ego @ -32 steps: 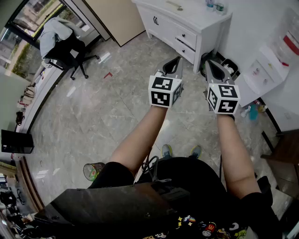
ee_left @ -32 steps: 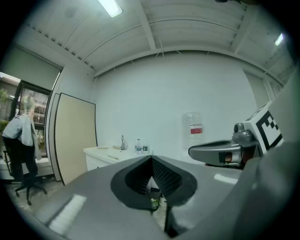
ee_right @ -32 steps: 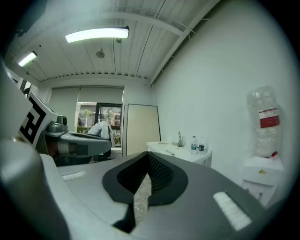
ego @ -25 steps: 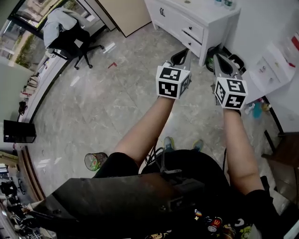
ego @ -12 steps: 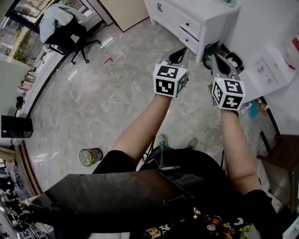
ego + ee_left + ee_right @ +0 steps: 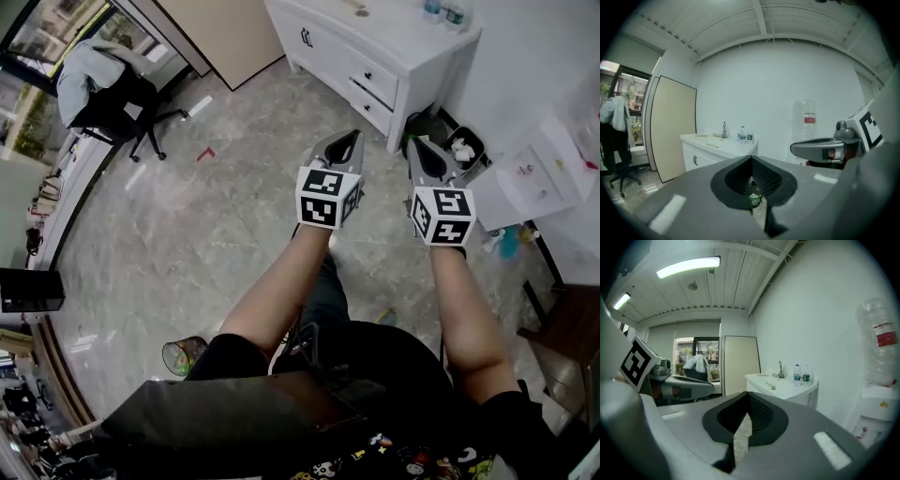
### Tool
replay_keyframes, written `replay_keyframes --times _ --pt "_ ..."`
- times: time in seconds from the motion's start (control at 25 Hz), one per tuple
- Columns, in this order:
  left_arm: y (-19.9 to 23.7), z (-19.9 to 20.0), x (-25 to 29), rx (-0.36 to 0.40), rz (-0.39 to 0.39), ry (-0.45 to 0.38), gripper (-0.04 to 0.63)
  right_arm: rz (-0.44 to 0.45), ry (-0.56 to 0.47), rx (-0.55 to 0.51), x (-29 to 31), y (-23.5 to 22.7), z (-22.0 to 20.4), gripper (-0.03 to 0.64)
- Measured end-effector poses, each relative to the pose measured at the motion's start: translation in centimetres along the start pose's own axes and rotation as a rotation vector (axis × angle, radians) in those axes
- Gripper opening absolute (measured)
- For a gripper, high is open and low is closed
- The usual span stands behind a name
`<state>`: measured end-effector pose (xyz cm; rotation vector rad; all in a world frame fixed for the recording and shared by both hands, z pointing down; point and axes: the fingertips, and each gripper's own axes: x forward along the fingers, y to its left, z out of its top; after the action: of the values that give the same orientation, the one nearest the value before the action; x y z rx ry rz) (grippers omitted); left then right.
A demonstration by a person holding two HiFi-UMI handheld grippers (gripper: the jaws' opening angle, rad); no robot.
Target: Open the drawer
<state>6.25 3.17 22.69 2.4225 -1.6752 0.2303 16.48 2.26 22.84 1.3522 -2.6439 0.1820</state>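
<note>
A white cabinet [image 6: 412,42] stands against the far wall, with two shut drawers [image 6: 373,77] one above the other on its front, each with a small dark handle. My left gripper [image 6: 347,139] is held out over the floor, short of the cabinet, shut with nothing in it. My right gripper [image 6: 413,145] is beside it, also shut on nothing, near the cabinet's right corner. In the left gripper view the cabinet [image 6: 710,152] is ahead to the left. The right gripper view has the cabinet [image 6: 785,389] ahead to the right.
An office chair [image 6: 117,103] draped with a garment stands at the far left. A waste bin [image 6: 461,145] sits right of the cabinet, and a water dispenser [image 6: 539,164] beyond it. Bottles [image 6: 441,11] stand on the cabinet top. A small cup-like bin [image 6: 185,354] is on the floor.
The head view has swung, so the cabinet sits lower and fuller in view. Both grippers stay shut and side by side, now a little lower in the picture.
</note>
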Motion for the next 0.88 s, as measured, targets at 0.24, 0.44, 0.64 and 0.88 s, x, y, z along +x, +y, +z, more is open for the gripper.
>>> replay_keyframes --times 0.24,0.44,0.64,0.88 --pt "13.0 0.6 12.9 0.031 -0.129 0.039 0.000 -0.119 0.035 0.066 16.6 -1.9 0.0 0.023" --pt "19.1 0.5 22.4 0.044 -0.220 0.075 0.018 -0.220 0.046 0.081 26.5 -5.1 -0.2 0.023" --pt "22.1 -3.8 31.5 0.083 -0.242 0.073 0.025 -0.288 0.035 0.080 33.4 -9.3 -5.2 0.023" --pt "25.8 -15.6 42.9 0.135 -0.285 0.105 0.080 -0.310 0.005 0.082 41.3 -13.1 -16.4 0.023"
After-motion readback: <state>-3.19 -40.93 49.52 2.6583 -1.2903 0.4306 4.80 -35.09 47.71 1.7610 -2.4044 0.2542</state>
